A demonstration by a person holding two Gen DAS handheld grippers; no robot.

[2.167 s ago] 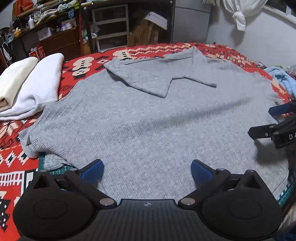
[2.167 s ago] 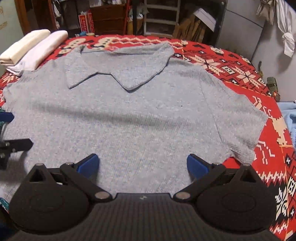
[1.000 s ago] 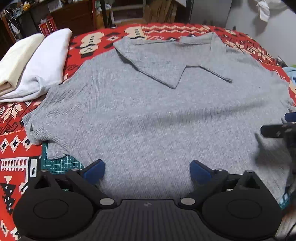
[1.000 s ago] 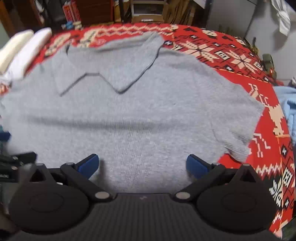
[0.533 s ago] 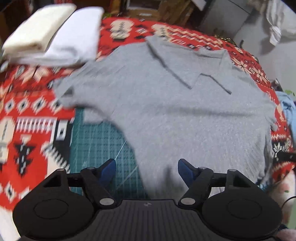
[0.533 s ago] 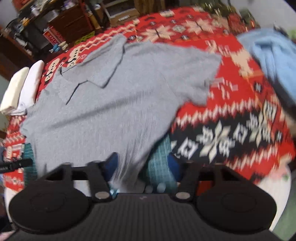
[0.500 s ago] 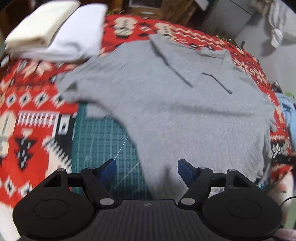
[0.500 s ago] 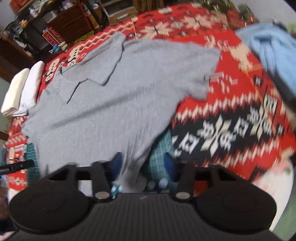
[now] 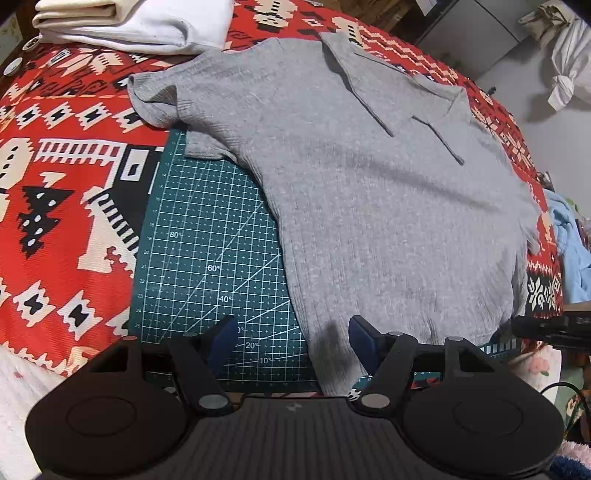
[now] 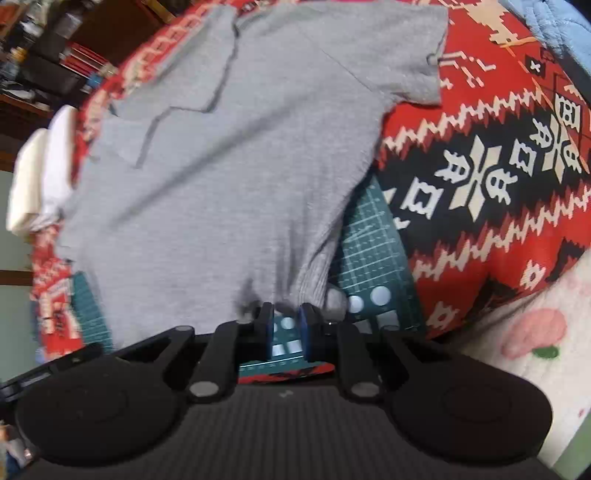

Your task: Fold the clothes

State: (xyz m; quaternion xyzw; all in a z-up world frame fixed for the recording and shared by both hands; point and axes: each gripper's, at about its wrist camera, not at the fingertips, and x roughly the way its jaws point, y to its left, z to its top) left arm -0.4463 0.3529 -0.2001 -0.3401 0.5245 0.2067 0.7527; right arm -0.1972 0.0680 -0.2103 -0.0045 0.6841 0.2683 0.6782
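The grey ribbed collared shirt (image 9: 369, 184) lies flat on the red patterned cloth (image 9: 66, 206), collar far. The left gripper (image 9: 290, 338), spread, straddles its near-left hem corner; the right gripper (image 10: 286, 317), nearly closed, sits at the near-right corner.

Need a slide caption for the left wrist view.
Open left gripper poised at the hem of a grey polo shirt spread over a green cutting mat.

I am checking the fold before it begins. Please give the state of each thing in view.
grey polo shirt: spread flat, unfolded, collar far side
left gripper: open, over the hem corner
right gripper: nearly closed at the hem; grip unclear
folded white towels: stacked beside the shirt
green cutting mat: partly covered by the shirt
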